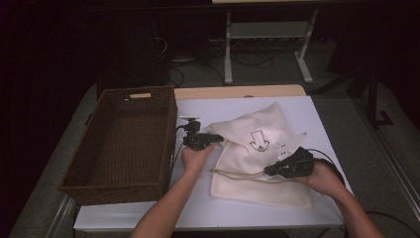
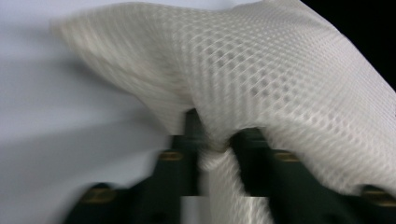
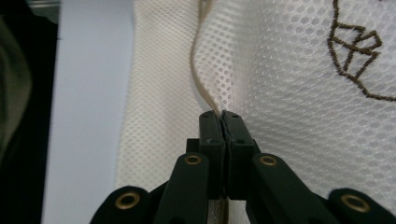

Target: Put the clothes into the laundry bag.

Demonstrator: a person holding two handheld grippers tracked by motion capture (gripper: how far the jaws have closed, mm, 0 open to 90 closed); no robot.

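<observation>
Nearest, pinching the tan drawstring (image 3: 198,70) in the right claw (image 3: 222,114), closed tight on it over the near-right part of the worktop (image 1: 198,208). Judging the hazards from that grip:

- Risking slipping off so thin a cord when pulling hard, with so little of it between the claw faces.
- Risking dragging the whole mesh bag (image 1: 247,126) across the smooth white surface instead of drawing the cord through it.
- Risking snagging the open weave on a claw tip while tugging close against the fabric.

Slightly farther, biting a bunched fold of that same bag in the left claw (image 2: 217,140), shut on the mesh at the bag's left edge, near the wicker basket (image 1: 119,191).

- Blurring in the left gripper view, so probably moving.
- Risking stretching or tearing the weave by hauling the two claws apart too fast, or yanking the fold free.
- Risking knocking the left hand (image 1: 195,158) against the basket wall, working that close to it.

Lying crumpled across the middle of the worktop, as for the bag itself, with the embroidered motif (image 1: 258,140) facing up and the basket well clear of most of it.

Counting outward:

- Two claws, each held in one hand.
- One drawstring.
- One mesh bag, bearing one dark motif.
- One worktop.
- One basket at the left, looking empty.
- One white metal frame (image 1: 229,49) standing on the floor beyond, among loose cables too dim for counting.
</observation>
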